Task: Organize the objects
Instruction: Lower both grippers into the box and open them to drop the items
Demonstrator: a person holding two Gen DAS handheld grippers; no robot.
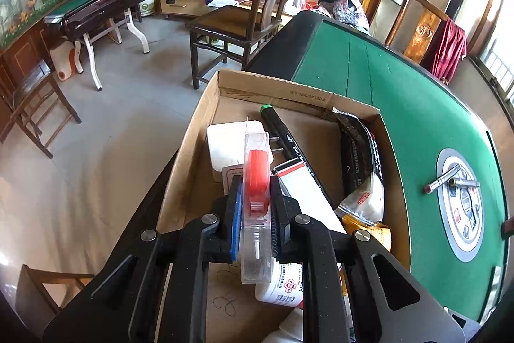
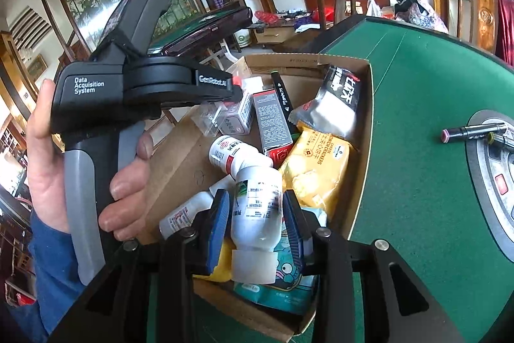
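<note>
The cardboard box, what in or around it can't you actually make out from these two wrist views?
- Cardboard box floor: both views, covered by packets and bottles.
- White bottle cap end: right wrist view, whether the right gripper pads touch it is unclear.
- Clear plastic case contents: left wrist view, red roll seen edge-on.
- Markers on the green table: right wrist view, partly cut off.

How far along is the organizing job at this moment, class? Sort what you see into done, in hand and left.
Done: the cardboard box already holds a yellow cracker pack, a black marker and more. In hand: the left gripper grips a clear case with a red roll over the box; the right gripper has its jaws around a white bottle. Left: two markers on the green table.
</note>
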